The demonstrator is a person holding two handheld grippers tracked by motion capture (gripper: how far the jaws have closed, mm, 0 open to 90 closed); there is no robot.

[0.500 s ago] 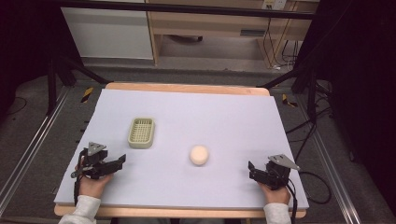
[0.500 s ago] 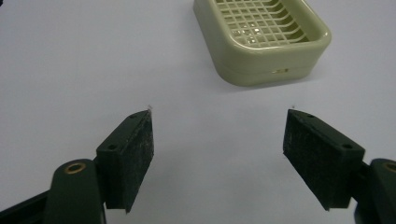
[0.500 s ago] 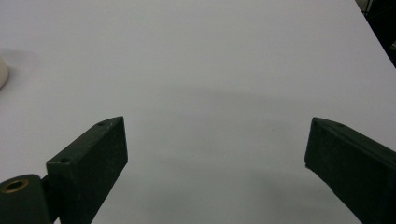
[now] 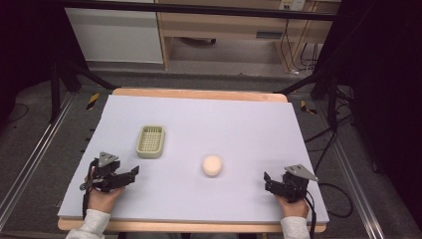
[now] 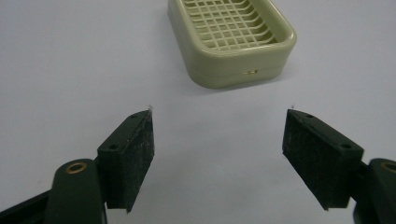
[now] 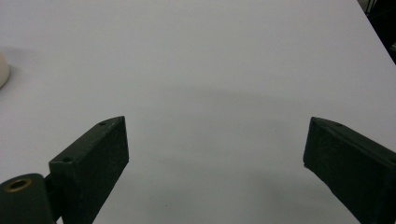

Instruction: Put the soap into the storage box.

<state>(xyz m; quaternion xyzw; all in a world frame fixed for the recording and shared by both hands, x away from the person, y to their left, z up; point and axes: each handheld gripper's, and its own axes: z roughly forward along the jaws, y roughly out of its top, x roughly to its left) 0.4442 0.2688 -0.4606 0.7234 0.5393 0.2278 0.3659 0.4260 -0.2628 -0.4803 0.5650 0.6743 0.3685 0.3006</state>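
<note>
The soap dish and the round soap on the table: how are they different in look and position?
The soap dish is pale green, rectangular and hollow with a grid floor; the round soap is cream, solid and smooth. The soap dish lies closer to the left gripper, whereas the round soap lies nearer the table middle. Both rest untouched on the table.

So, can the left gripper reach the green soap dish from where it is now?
Probably yes. The left gripper is open, and the soap dish lies straight ahead of its jaws with only bare table between them. The soap sits off to the side, out of the path.
</note>
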